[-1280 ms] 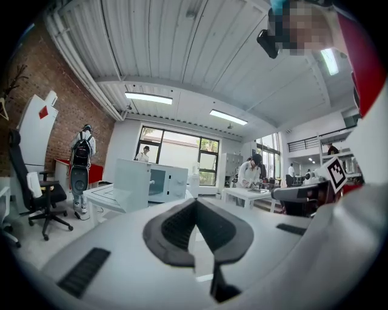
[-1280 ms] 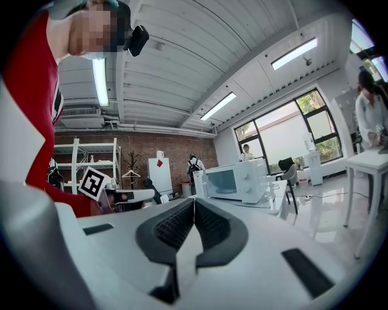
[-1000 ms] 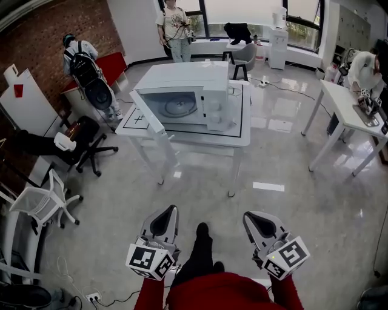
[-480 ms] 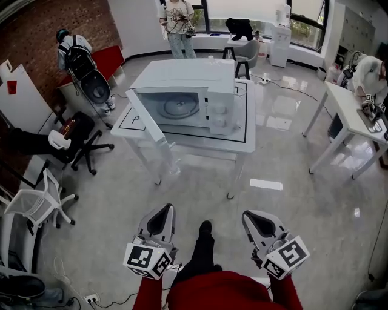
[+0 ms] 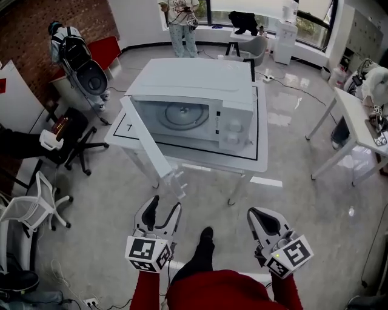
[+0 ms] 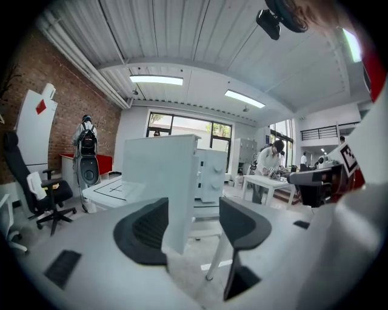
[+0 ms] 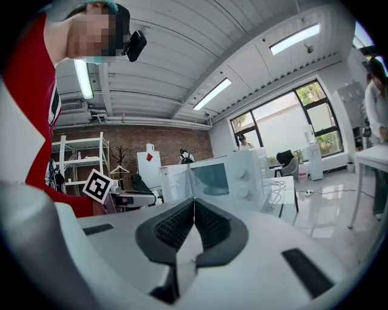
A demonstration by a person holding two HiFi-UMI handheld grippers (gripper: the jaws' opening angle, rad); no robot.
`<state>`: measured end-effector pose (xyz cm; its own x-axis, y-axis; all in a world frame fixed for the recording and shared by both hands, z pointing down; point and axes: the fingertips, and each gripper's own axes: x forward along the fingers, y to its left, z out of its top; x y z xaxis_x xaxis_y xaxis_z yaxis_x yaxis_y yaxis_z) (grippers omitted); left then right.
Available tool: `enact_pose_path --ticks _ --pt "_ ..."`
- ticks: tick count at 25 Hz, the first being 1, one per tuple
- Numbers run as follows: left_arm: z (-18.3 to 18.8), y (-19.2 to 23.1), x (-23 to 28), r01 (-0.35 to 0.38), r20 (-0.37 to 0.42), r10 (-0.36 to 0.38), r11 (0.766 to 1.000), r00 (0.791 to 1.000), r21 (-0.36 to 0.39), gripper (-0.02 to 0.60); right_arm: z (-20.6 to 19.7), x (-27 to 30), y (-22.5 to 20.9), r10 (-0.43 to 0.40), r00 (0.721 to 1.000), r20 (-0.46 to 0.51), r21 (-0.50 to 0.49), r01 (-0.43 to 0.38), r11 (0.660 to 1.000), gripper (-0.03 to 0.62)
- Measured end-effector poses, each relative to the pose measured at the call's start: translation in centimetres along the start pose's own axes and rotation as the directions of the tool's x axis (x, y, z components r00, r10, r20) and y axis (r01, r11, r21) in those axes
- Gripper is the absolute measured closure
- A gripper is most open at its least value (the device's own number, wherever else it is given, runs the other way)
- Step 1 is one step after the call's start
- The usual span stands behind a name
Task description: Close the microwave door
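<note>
Brick wall (image 5: pixel 36 18), glossy grey floor (image 5: pixel 315 206), windows (image 5: pixel 242 5)

I read no words: a 7-like mark (image 5: pixel 129 128) on the table (image 5: pixel 119 138); square coded markers on the left gripper (image 5: pixel 165 204) and the right gripper (image 5: pixel 254 213).

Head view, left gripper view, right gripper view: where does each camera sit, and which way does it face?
Head view: on the person's head, facing steeply down at the microwave and its open door; shows left gripper, right gripper, red sleeves.
Left gripper view: on the left gripper, facing level past its opening jaws, nothing gripped, at the door's edge.
Right gripper view: on the right gripper, facing past shut jaws at the microwave's front; shows red clothing.
Shared: all see the microwave.
</note>
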<state>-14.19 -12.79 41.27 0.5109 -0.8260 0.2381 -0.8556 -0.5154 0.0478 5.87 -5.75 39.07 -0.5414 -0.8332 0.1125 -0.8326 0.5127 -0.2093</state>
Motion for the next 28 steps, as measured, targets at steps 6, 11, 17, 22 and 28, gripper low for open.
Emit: enact_pose_path --ticks 6,11,17,22,28 --pt "0.3 -0.7 2.7 0.12 -0.047 -0.119 0.993 0.992 0.011 0.324 0.7 2.7 -1.7 -0.003 1.0 -0.012 0.016 0.003 1.0 0.579" --pt "0.4 -1.6 3.7 0.202 -0.053 -0.201 0.979 0.978 0.016 0.324 0.5 4.0 -2.6 -0.029 0.999 -0.02 0.032 0.03 0.999 0.579" --pt "0.9 -3.4 6.4 0.295 -0.04 -0.295 0.955 0.955 0.012 0.325 0.9 5.1 -3.7 -0.045 0.999 -0.022 0.018 0.045 0.999 0.579" --pt "1.5 -3.6 9.0 0.33 -0.04 -0.329 0.944 0.943 0.022 0.334 1.7 6.2 -4.1 -0.04 0.999 0.02 -0.01 0.04 0.999 0.579" --pt "2.7 -3.4 11.6 0.33 -0.022 -0.33 0.942 0.944 0.052 0.43 2.2 6.1 -5.4 -0.085 0.995 0.042 -0.011 0.086 0.996 0.579"
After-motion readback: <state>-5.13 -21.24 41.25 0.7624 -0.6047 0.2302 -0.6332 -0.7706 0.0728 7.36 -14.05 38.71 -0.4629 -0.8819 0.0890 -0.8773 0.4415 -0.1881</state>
